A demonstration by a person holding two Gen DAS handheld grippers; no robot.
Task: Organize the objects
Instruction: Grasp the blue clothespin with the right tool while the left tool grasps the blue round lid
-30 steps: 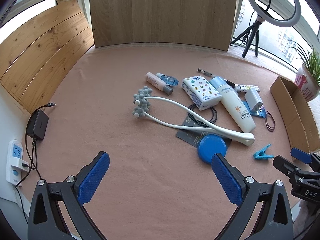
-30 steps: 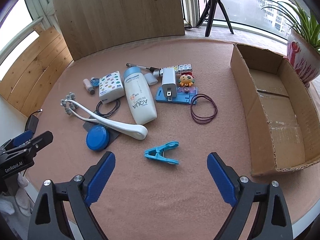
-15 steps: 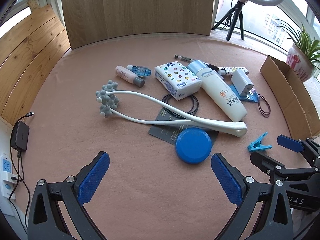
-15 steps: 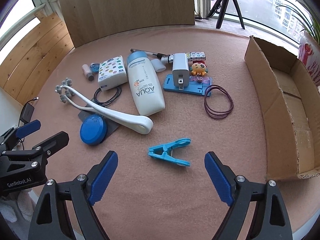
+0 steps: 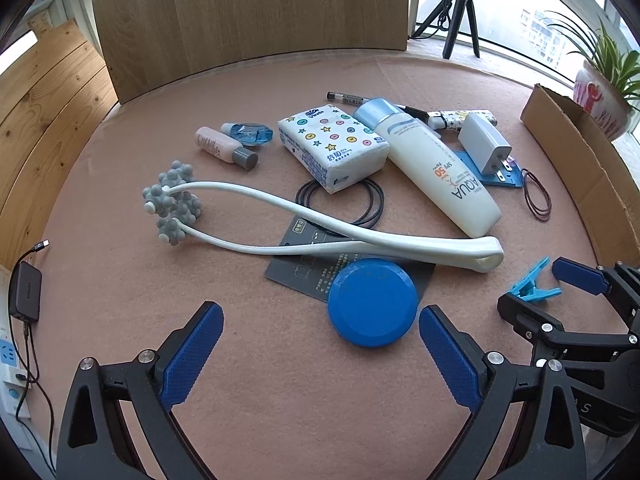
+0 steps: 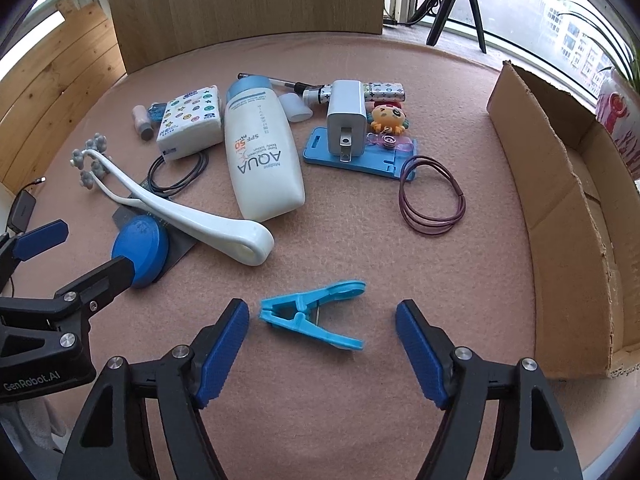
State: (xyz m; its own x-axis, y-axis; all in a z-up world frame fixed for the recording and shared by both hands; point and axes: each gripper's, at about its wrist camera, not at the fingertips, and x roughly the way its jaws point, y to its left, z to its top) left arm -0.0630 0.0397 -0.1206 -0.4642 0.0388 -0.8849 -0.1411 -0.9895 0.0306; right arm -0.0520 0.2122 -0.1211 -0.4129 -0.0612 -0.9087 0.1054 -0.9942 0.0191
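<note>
A light blue clothes peg [image 6: 316, 312] lies on the pink felt between the blue pads of my right gripper [image 6: 322, 326]. Those jaws are closing, and the pads stand clear of the peg on both sides. The peg [image 5: 532, 284] also shows at the right of the left wrist view, under the right gripper's fingers. My left gripper [image 5: 320, 330] is open, with the round blue disc [image 5: 372, 302] just ahead of its right pad. The disc rests on a dark card [image 5: 304, 268] beside the white two-armed massager [image 5: 320, 232].
A sunscreen bottle [image 6: 260, 152], tissue pack [image 6: 190, 122], white charger [image 6: 346, 116] on a blue stand, hair ties [image 6: 432, 196] and small bottles crowd the middle. An open cardboard box [image 6: 560, 200] stands at the right. Wooden panels wall the back and left.
Both grippers came lower and closer to the objects. The right gripper's pads drew nearer together around the peg. The left gripper shifted so the blue disc sits near its right pad.
</note>
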